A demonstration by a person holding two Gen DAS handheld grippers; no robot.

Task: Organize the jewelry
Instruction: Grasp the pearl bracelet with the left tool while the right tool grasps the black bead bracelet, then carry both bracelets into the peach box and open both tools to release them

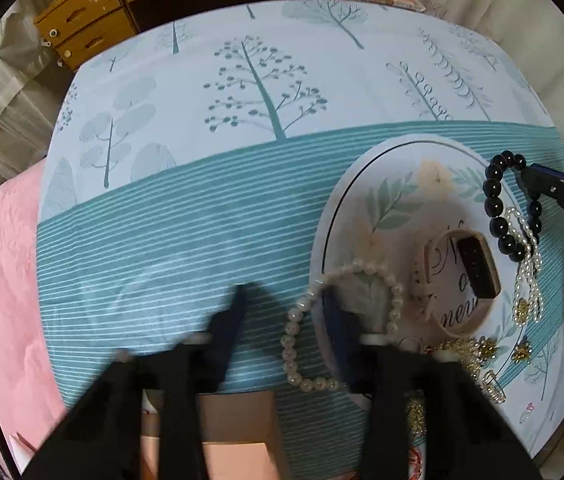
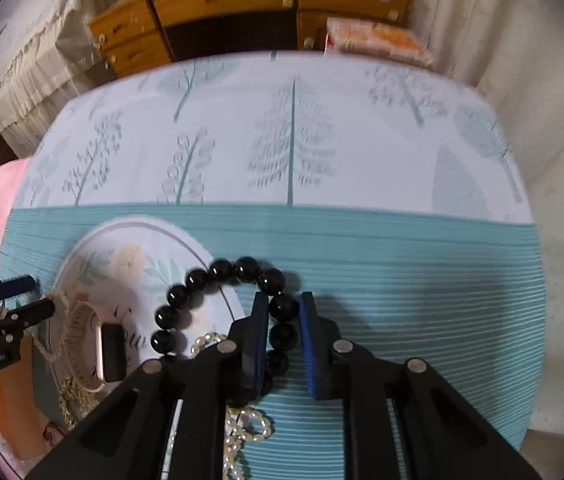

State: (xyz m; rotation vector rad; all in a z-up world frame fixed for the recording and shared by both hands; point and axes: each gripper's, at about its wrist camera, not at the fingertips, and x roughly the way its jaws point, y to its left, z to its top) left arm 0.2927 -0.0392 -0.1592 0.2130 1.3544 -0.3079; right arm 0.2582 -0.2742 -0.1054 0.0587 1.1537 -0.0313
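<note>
- your right gripper (image 2: 284, 312) has its blue pads on either side of one bead of the black bead bracelet (image 2: 218, 270). the gap is narrow, about a bead wide, and the pads look to be touching or nearly touching it, so you seem to be at the pick-up step for this piece.
- the bracelet lies half on the round floral tray (image 2: 94, 236) and half on the teal striped cloth (image 2: 402, 260); the bead you have sits just off the tray rim.
- a string of small pearls (image 2: 242, 428) runs under the bracelet's near end and may be tangled with it; in the left view the pearl strand (image 1: 528, 264) crosses the black beads (image 1: 496, 204).
- your left gripper (image 1: 286, 300) is spread wide and holds nothing. one finger is inside the loop of the white pearl bracelet (image 1: 362, 270), which straddles the tray edge.
- the watch (image 1: 478, 266) and gold pieces (image 1: 470, 348) lie on the tray, apart from your grasp.
- next, i'd judge: firm up the pinch, then lift slowly and straight, watching whether the pearl strand comes along. if it drags, use the left finger to pin it down.
</note>
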